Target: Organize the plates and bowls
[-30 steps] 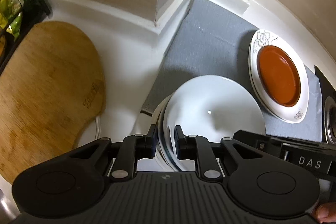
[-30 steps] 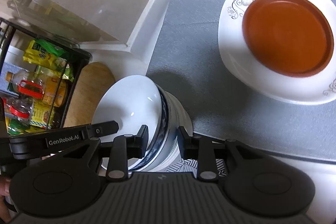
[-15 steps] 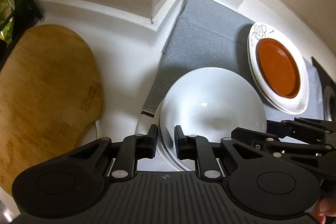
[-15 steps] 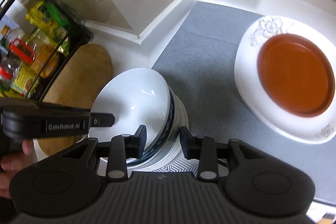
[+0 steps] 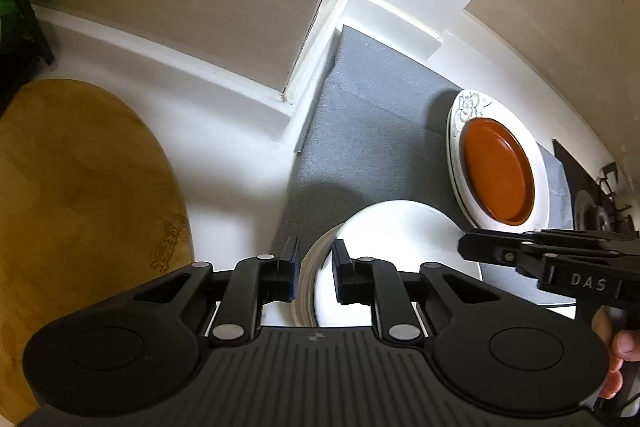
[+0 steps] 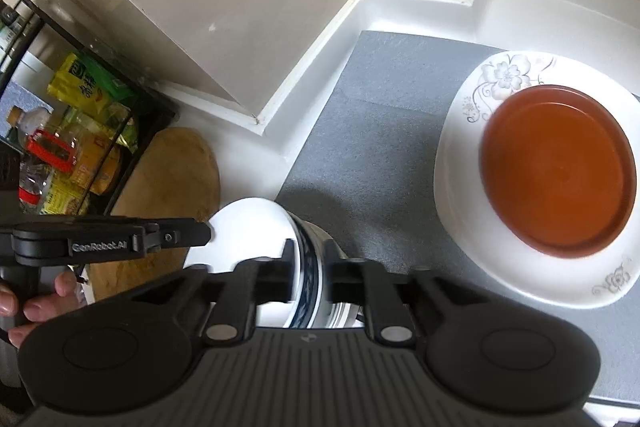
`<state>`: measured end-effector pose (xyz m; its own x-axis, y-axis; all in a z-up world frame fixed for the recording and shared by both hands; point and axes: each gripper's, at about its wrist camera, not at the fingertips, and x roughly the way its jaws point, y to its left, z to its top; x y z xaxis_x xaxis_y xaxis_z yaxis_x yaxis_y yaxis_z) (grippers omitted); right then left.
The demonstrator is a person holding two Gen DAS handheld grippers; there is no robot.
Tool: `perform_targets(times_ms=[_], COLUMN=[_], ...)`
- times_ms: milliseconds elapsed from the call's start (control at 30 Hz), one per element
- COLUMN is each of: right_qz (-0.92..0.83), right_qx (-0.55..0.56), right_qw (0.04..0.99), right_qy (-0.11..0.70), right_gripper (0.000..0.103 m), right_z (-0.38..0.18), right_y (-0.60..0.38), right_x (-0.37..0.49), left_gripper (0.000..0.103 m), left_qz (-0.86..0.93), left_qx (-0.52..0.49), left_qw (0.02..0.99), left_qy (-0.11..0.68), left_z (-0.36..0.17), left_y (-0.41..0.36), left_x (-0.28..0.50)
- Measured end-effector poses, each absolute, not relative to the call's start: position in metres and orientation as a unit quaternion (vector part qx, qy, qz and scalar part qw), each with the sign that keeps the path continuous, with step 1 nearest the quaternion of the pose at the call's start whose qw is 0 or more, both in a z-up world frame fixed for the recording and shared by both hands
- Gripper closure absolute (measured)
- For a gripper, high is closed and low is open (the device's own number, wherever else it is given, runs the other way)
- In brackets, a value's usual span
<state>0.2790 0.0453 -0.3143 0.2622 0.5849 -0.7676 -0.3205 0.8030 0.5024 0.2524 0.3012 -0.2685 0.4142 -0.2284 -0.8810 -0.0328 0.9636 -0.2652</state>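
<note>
White counter (image 5: 224,163) in a wall corner. Grey mat (image 6: 372,115) lies on it, reaching into the corner. On the mat: flowered plate (image 6: 460,187), well right. Bowl stack (image 6: 308,259) at the mat's near-left edge; its base is hidden. Wooden board (image 5: 80,195) flat on the counter, left of the mat.

Bowls (image 5: 394,239): glossy white glazed ceramic. Plate (image 6: 460,187) same, w/ brown dish (image 6: 560,171) smooth, semi-gloss. Mat (image 6: 380,131): grey, matt, woven-looking cloth. Board (image 5: 80,195): wood, matt. Grippers' bodies: matt black plastic, ribbed.
</note>
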Motion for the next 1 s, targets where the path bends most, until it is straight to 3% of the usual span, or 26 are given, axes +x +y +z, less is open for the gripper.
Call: perform_targets(times_ms=[267,367,467,633,767,833,1000], right_qz=[0.283,0.281,0.281,0.278,0.278,0.266,0.256], right_qx=[0.115,0.134,0.155,0.223,0.274,0.313,0.381], right_qw=[0.794,0.79,0.781,0.754,0.723,0.707,0.672], right_qy=[0.525,0.529,0.536,0.552,0.57,0.576,0.582], right_gripper=[0.091,0.083,0.066,0.058,0.034,0.027,0.021], right_z=[-0.318,-0.322,-0.335,-0.353,-0.377,-0.393,-0.417], right_y=[0.045,0.037,0.029,0.018,0.014,0.01,0.004], right_x=[0.269,0.263,0.259,0.261,0.258,0.257,0.252], left_gripper=[0.084,0.084,0.081,0.07,0.054,0.045,0.041], left_qz=[-0.075,-0.077,-0.081,-0.074,-0.087,-0.093,-0.066], left_qx=[-0.109,-0.102,-0.112,-0.134,-0.159,-0.169,-0.205], left_qw=[0.815,0.81,0.799,0.788,0.784,0.781,0.748], left_qy=[0.564,0.573,0.585,0.597,0.594,0.594,0.628], left_z=[-0.281,-0.287,-0.297,-0.307,-0.309,-0.31,-0.332], left_y=[0.301,0.298,0.296,0.297,0.299,0.3,0.311], left_x=[0.25,0.249,0.249,0.249,0.248,0.249,0.251])
